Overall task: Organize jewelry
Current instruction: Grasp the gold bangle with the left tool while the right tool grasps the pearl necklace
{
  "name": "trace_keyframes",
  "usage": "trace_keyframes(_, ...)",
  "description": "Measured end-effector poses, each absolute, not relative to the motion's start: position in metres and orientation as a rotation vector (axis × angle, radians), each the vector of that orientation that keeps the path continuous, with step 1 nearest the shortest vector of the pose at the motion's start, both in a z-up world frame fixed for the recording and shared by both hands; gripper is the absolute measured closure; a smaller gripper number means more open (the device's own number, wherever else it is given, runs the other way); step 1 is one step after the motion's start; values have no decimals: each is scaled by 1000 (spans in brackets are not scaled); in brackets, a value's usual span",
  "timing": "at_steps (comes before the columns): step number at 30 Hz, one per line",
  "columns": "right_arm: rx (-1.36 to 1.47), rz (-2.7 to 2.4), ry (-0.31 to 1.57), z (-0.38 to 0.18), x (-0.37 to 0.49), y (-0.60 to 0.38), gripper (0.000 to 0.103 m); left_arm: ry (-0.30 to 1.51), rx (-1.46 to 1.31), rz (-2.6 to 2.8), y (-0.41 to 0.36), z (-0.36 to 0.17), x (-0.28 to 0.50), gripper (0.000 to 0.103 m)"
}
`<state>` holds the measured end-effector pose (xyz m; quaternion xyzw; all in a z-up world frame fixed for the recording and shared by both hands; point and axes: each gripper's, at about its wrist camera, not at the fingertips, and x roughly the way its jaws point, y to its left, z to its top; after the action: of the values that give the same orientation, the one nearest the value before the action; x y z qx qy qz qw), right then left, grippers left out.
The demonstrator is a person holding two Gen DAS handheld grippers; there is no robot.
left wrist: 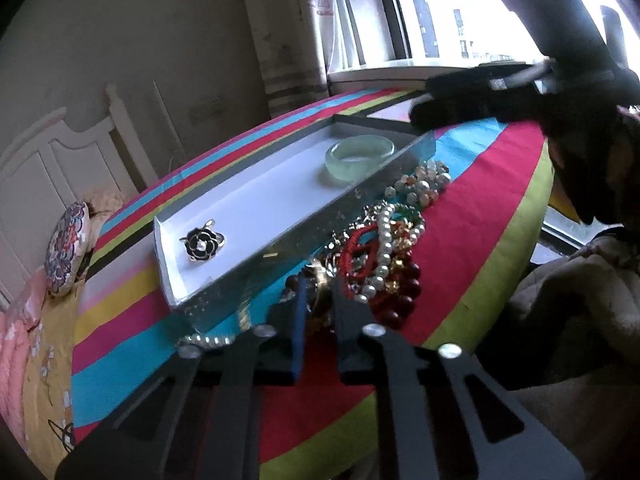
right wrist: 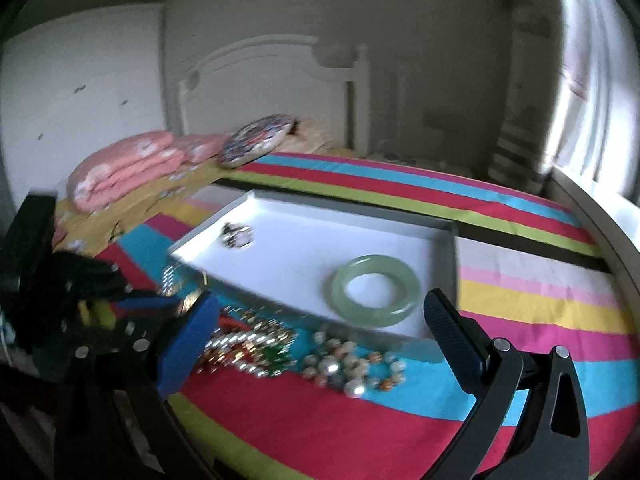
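A white tray (left wrist: 256,184) lies on the striped cloth and holds a pale green bangle (left wrist: 360,155) and a black flower brooch (left wrist: 202,243). A heap of jewelry (left wrist: 384,248) with pearls, red beads and gold chains lies beside the tray's near wall. My left gripper (left wrist: 320,300) is nearly shut, its tips pinching a gold piece at the heap's near end. My right gripper (right wrist: 320,332) is open above the heap (right wrist: 256,348), near the bangle (right wrist: 376,289) in the tray (right wrist: 304,240). The left gripper shows at the left of the right wrist view (right wrist: 176,304).
The striped cloth (left wrist: 460,220) covers a round table. A bed with a pink quilt (right wrist: 120,172), a round patterned cushion (right wrist: 256,146) and a white headboard stands behind. A window and curtain (left wrist: 280,40) are at the far side. The right gripper (left wrist: 500,96) hovers beyond the tray.
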<state>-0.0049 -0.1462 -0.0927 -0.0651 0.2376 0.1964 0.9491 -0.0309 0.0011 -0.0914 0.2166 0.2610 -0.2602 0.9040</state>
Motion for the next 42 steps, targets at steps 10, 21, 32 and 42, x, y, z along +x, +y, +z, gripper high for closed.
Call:
trace_keyframes(10,-314,600,557,-118,-17,-101,39,453,305,-497,40,-59,-32,99)
trace_keyframes(21,-431,749,582,-122,-16,-51,65,466,223,-392,89,-54,-27,99)
trace_keyframes(32,-556,782,671,-138,3,-16,79,458,174,-377,110,-55,-32,99)
trace_keyframes(42,-668,707,507,-130,-18,-13,94,462,156,-364,118,-56,-32,98)
